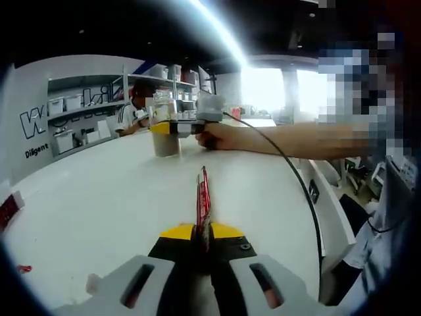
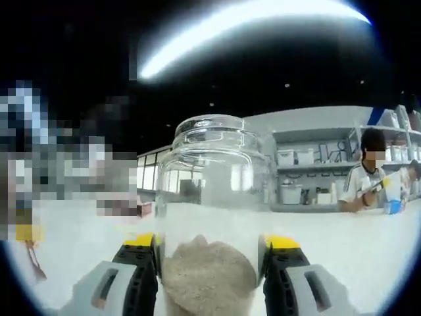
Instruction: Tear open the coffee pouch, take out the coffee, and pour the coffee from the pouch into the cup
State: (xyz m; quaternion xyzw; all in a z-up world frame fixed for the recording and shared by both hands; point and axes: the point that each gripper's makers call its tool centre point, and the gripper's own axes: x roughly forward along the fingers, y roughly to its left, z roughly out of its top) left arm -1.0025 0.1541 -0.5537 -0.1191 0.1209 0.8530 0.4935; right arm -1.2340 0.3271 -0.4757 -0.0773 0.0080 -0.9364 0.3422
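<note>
A thin red coffee pouch stands edge-on between the yellow-tipped jaws of my left gripper, which is shut on it low over the white table. Across the table my right gripper clamps a clear glass cup, with a person's arm behind it. In the right gripper view the cup sits upright between the jaws of my right gripper. Beige coffee powder lies heaped in its bottom. The left gripper's yellow tip peeks in at the left edge.
A person in a white shirt sits at the far side of the table. Shelves with white boxes line the back wall. A black cable trails along the table's right edge. Small red scraps lie at the left.
</note>
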